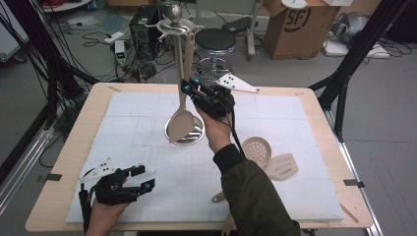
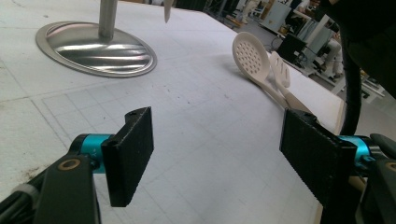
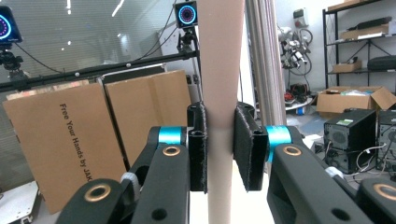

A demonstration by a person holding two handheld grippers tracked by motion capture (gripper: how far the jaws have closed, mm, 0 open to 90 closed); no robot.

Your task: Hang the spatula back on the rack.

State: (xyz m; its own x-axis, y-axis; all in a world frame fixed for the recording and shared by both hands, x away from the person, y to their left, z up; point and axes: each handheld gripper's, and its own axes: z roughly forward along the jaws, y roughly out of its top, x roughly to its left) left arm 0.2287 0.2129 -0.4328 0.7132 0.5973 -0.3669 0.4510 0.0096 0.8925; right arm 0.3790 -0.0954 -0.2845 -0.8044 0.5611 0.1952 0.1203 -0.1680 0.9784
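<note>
Your right claw [image 3: 219, 144] squeezes the spoon's handle [image 3: 219, 70] between its pads; your left claw [image 2: 217, 156] rests wide open.

High view overhead; gripper views close (table-level).

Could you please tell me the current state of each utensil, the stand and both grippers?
Spoon: upright, handle clamped, by the stand's top.
Stand: upright on its base.
Skimmer: flat on the mat.
Slotted turner: flat beside the skimmer.
Right gripper: shut on spoon.
Left gripper: open, empty.
</note>
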